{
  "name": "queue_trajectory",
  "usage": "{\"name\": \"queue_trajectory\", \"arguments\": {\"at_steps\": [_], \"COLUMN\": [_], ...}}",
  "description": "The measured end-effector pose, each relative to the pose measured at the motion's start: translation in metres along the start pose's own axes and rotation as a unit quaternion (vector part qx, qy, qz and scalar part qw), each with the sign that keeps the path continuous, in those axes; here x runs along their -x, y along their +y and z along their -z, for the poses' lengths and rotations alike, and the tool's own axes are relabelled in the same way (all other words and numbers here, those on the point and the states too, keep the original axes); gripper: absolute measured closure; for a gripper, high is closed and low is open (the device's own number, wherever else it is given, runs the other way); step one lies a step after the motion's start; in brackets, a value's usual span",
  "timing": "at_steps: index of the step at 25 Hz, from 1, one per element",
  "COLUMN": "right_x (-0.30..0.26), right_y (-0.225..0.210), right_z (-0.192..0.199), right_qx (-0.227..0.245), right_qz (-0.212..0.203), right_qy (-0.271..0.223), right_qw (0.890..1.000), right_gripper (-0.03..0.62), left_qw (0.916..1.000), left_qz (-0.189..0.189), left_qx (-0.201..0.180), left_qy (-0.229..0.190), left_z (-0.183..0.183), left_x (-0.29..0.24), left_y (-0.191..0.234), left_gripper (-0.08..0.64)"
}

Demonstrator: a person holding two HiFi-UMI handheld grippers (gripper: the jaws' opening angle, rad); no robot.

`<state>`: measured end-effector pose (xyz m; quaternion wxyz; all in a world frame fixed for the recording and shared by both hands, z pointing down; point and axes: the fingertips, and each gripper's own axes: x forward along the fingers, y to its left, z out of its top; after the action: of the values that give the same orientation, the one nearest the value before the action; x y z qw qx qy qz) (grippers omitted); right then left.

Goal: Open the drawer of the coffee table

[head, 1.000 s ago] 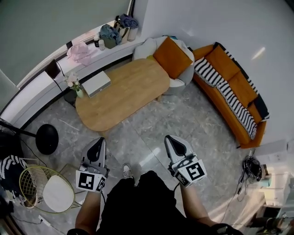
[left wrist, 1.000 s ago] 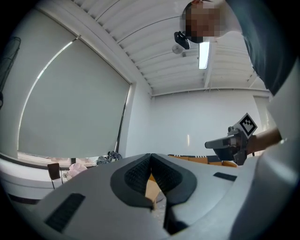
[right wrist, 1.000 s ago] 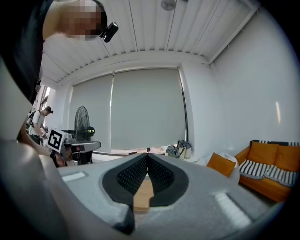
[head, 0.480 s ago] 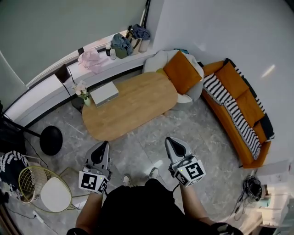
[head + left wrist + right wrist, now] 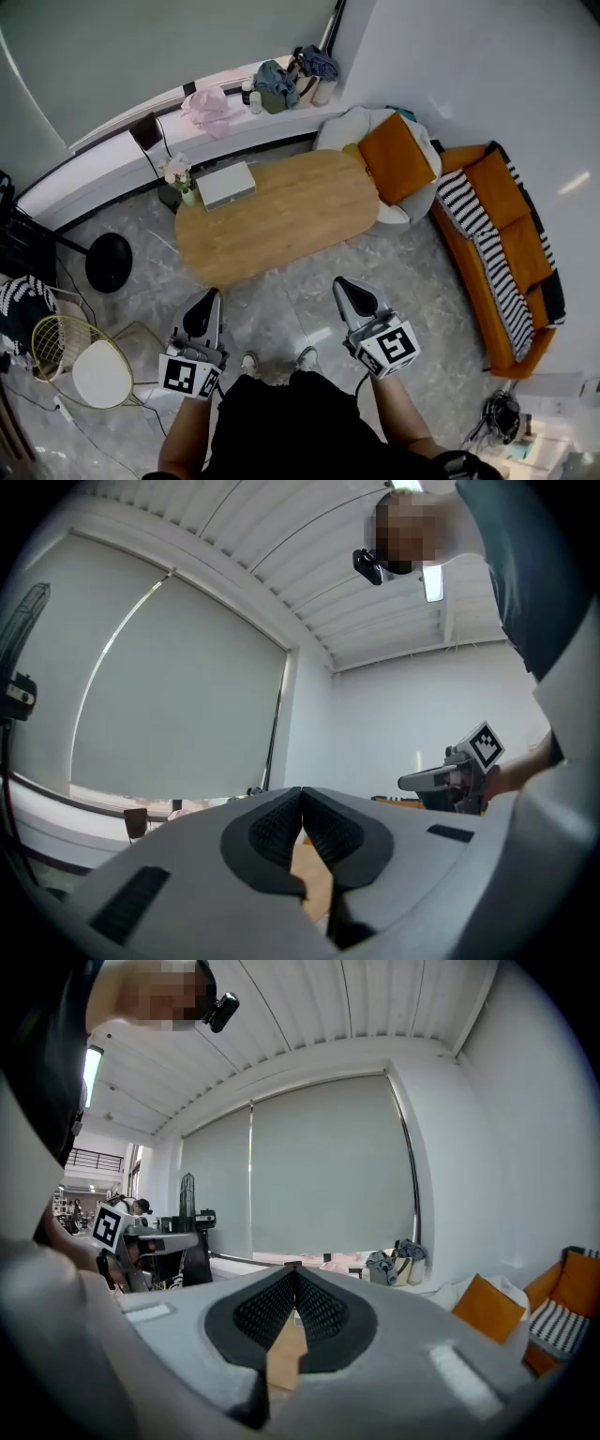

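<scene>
Jaws pressed together and empty on both tools: in the head view, my left gripper [image 5: 201, 314] and right gripper [image 5: 349, 292] hang over the floor [image 5: 422, 272], well apart from the coffee table [image 5: 281, 211] ahead. Left gripper view, then right: pads meet on nothing. No drawer shows; opening it has not begun.

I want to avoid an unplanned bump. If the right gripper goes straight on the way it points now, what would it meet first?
Probably the wooden coffee table: the right gripper points at its near side, with only floor between. Height is unclear, so it might skim over the top.
</scene>
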<state>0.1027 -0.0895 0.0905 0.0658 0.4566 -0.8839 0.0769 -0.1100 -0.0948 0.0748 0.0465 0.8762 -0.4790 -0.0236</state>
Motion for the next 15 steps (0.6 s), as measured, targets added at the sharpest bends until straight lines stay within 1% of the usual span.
{"name": "queue_trajectory", "arguments": {"at_steps": [3,5,9,11,13,15], "right_x": [-0.010,-0.021,-0.052,-0.069,-0.082,-0.096], "right_y": [0.000,0.007,0.018,0.017,0.017,0.021], "right_z": [0.010,0.016,0.026,0.032,0.044,0.063], "right_qx": [0.000,0.004,0.009,0.011,0.006,0.007], "right_qz": [-0.018,-0.029,-0.042,-0.051,-0.064,-0.081], "right_qy": [0.019,0.029,0.031,0.027,0.024,0.027], "right_qw": [1.000,0.999,0.999,0.998,0.998,0.996], "right_gripper": [0.588,0.588,0.588,0.588,0.588,0.588], "left_qw": [0.9997,0.9995,0.9994,0.9993,0.9994,0.9994], "left_qz": [-0.019,-0.028,-0.030,-0.030,-0.027,-0.027], "left_qx": [0.001,0.006,0.016,0.012,0.003,0.010], "left_qy": [-0.012,-0.015,0.003,0.016,0.022,0.022], "left_z": [-0.001,0.006,0.034,0.050,0.063,0.078], "left_x": [0.001,0.007,0.009,0.003,-0.005,-0.010], "left_y": [0.007,0.015,0.027,0.032,0.038,0.046], "left_gripper": [0.552,0.552,0.552,0.552,0.552,0.552]}}
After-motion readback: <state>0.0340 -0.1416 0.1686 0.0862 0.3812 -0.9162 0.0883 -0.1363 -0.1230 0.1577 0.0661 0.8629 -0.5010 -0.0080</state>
